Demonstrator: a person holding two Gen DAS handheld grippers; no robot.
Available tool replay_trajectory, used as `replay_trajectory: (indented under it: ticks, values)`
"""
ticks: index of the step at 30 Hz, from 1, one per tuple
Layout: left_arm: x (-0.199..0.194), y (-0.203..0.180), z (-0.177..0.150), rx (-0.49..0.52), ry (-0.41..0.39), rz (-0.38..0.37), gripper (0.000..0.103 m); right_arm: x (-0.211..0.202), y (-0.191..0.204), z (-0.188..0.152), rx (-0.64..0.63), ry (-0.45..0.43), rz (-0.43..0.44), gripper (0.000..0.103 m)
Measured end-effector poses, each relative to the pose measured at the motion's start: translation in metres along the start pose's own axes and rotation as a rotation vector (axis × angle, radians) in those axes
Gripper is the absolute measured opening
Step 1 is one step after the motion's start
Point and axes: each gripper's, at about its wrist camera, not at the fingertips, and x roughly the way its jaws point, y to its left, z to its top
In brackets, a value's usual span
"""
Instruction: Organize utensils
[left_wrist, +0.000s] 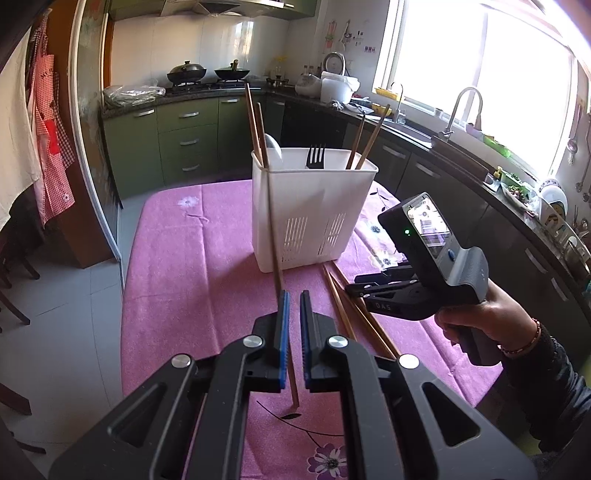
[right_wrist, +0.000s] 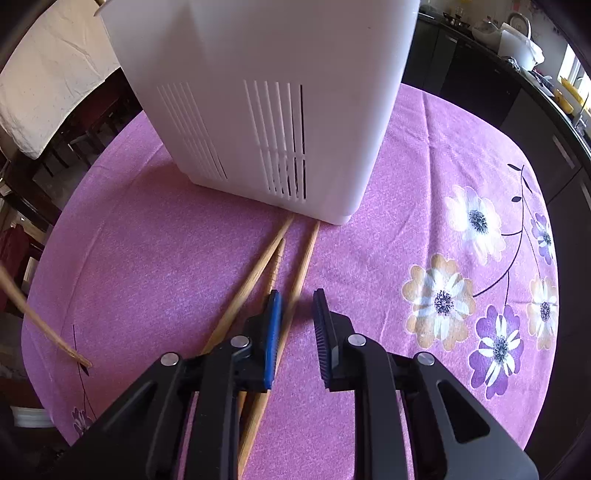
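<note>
Handling: chopstick (left_wrist: 275, 258) light, stiff, slippery; pinch mid-shaft.
Left tool (left_wrist: 291, 306): pinching it.
Right tool (right_wrist: 297, 306): spread over chopsticks (right_wrist: 291, 314).

Daylight is flooding through the blown-out window (left_wrist: 484, 70), glaring off the wall tiles (left_wrist: 177, 48); fisheye is bending edges; corners are vignetting dark; foreground gripper bodies are softening.

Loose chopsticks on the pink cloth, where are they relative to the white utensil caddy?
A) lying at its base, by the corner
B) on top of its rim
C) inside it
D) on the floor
A: the loose chopsticks lie flat on the cloth, tips reaching the caddy at its bottom corner.
</note>
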Motion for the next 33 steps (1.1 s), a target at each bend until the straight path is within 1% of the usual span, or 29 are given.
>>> replay_trajectory:
  ticks: [3,4,5,9,11,13,15,18,20,21,22,23,27,33]
  values:
    - [-0.001,-0.002,0.001,0.006,-0.006,-0.003,0.006,0.001,0.000,0.000,-0.003,-0.004,-0.001,0.017]
    - [-0.001,-0.003,0.001,0.011,-0.004,-0.001,0.006,0.001,-0.001,0.000,-0.003,-0.005,0.002,0.011]
    - [-0.001,-0.003,0.001,0.014,-0.001,0.000,0.006,0.000,-0.002,-0.001,0.001,-0.006,0.008,0.009]
    - [0.009,-0.001,0.003,-0.003,0.040,0.004,0.006,-0.007,-0.011,-0.006,0.008,-0.014,0.019,0.008]
    - [0.018,0.003,0.005,-0.015,0.071,0.018,0.006,-0.011,-0.015,-0.010,0.018,-0.027,0.036,0.007]
    - [0.034,0.009,0.007,-0.038,0.124,0.028,0.007,-0.023,-0.019,-0.015,0.032,-0.057,0.050,0.007]
    - [0.053,0.016,0.010,-0.066,0.178,0.024,0.010,-0.043,-0.029,-0.021,0.055,-0.108,0.072,0.006]
    - [0.086,0.019,0.014,-0.064,0.244,0.059,0.011,-0.082,-0.044,-0.032,0.088,-0.206,0.092,0.006]
    - [0.108,0.021,0.016,-0.063,0.287,0.069,0.018,-0.108,-0.053,-0.043,0.104,-0.263,0.114,0.006]
    - [0.123,0.023,0.017,-0.077,0.315,0.070,0.025,-0.118,-0.057,-0.048,0.108,-0.283,0.119,0.006]
    - [0.132,0.025,0.018,-0.083,0.331,0.075,0.028,-0.126,-0.060,-0.051,0.110,-0.298,0.122,0.006]
    - [0.142,0.026,0.020,-0.089,0.348,0.081,0.028,-0.137,-0.064,-0.057,0.114,-0.318,0.127,0.006]
    - [0.171,0.031,0.024,-0.114,0.394,0.099,0.028,-0.155,-0.076,-0.070,0.123,-0.347,0.135,0.006]
    - [0.194,0.030,0.028,-0.122,0.432,0.131,0.028,-0.157,-0.089,-0.084,0.150,-0.356,0.159,0.007]
